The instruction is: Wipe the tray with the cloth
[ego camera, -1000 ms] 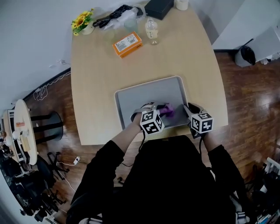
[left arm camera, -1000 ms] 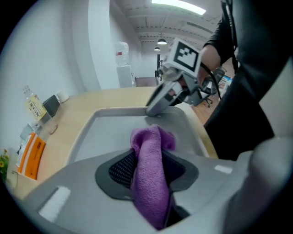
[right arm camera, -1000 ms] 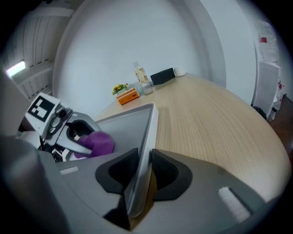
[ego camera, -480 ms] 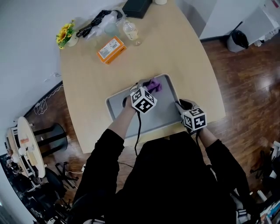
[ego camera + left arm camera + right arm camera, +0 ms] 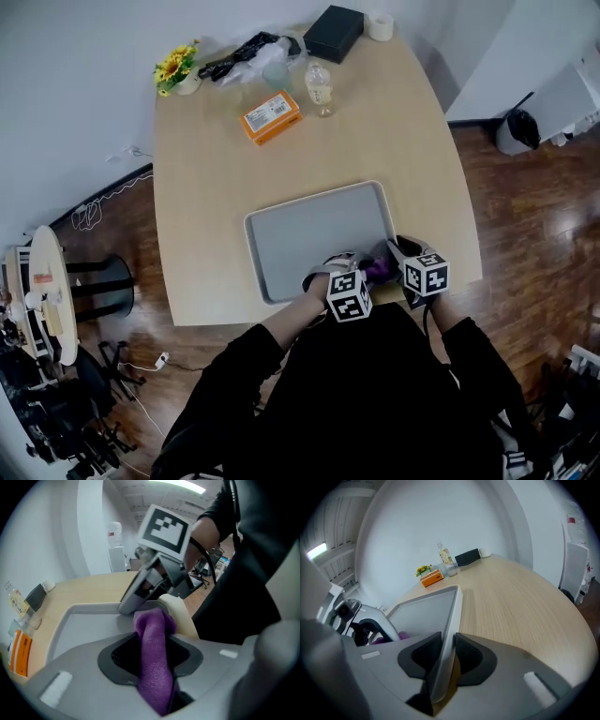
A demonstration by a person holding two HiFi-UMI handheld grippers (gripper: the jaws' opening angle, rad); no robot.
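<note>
The pale wooden desk (image 5: 206,206) lies under both tools and runs well beyond them to its far end. A grey tray (image 5: 300,234) with rounded corners sits flat on it, directly ahead of the tools, its near edge close to the desk's near edge.

The right tool (image 5: 446,656) is at the tray's near right corner. Its jaws are narrow, clamped on the tray's raised right rim, one dark pad inside the rim and one outside.

The left tool (image 5: 154,651) is just to the left of the right tool, over the tray's near right part. Its jaws are pinched on a purple cloth (image 5: 152,634). The cloth sticks out in front of the pads as a bunched fold, its free end down against the tray floor, just beside the right tool's jaws.

Far ahead of both tools, at the desk's far end and well apart from the tray, stand a black box (image 5: 335,32), an orange box (image 5: 272,115), a clear bottle (image 5: 321,86), yellow flowers (image 5: 176,67) off to the left, and a small white roll (image 5: 381,25).
</note>
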